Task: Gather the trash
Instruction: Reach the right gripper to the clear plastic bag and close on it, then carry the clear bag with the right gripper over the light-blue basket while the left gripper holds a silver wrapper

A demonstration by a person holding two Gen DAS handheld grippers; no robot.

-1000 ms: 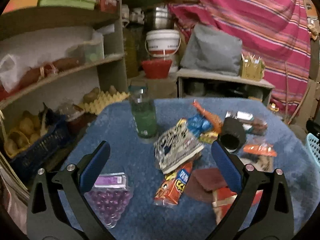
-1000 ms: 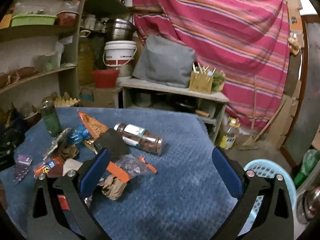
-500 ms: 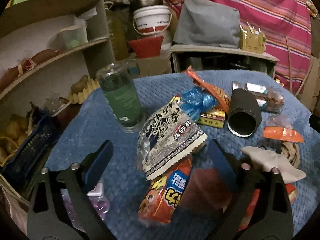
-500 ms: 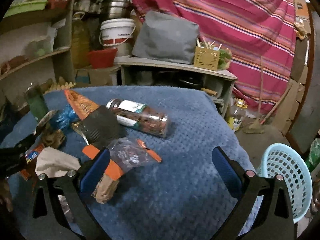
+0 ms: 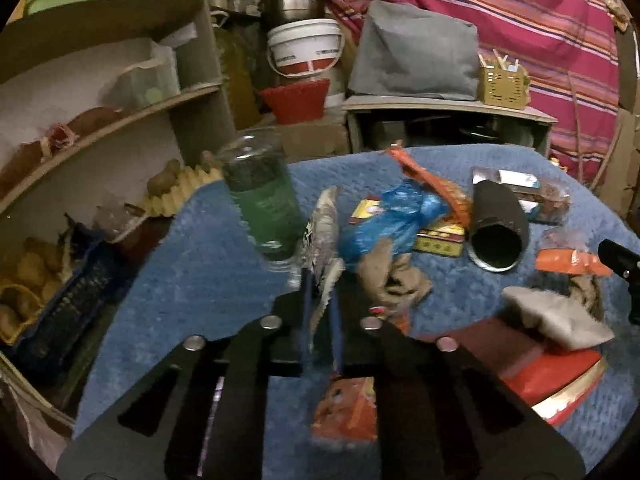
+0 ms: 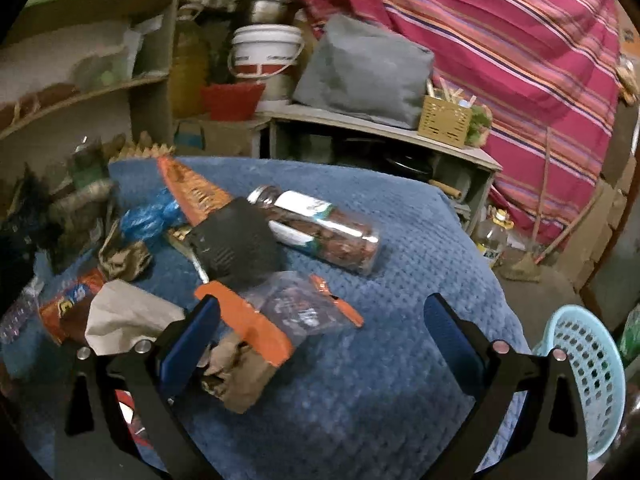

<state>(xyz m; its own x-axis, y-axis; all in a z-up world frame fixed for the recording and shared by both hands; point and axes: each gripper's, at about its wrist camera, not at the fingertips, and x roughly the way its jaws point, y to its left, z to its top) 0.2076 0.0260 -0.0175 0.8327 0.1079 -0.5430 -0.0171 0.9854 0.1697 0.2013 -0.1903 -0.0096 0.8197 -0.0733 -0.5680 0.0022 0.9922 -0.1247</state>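
On the blue-covered table [image 5: 192, 280] lies a heap of trash. My left gripper [image 5: 321, 304] has its jaws closing tight on a silver black-and-white snack wrapper [image 5: 322, 236], which stands edge-on between the pads. Below it lies an orange chips packet [image 5: 344, 408]. A crumpled brown paper [image 5: 394, 280] and a blue plastic bag [image 5: 396, 216] lie just to the right. My right gripper [image 6: 320, 340] stands open over a clear bag with an orange header [image 6: 288, 312]; its left finger [image 6: 192, 340] sits beside that header.
A green bottle [image 5: 264, 208] stands upright left of the wrapper. A black tube [image 5: 498, 232], a lying jar [image 6: 320, 232] and a red box [image 5: 556, 372] share the table. A light blue basket [image 6: 584, 376] sits beyond the table's right edge. Shelves stand at the left.
My left gripper went forward and down and closed on the snack wrapper, which now stands edge-on. My right gripper came forward and lower over the clear bag, still open.
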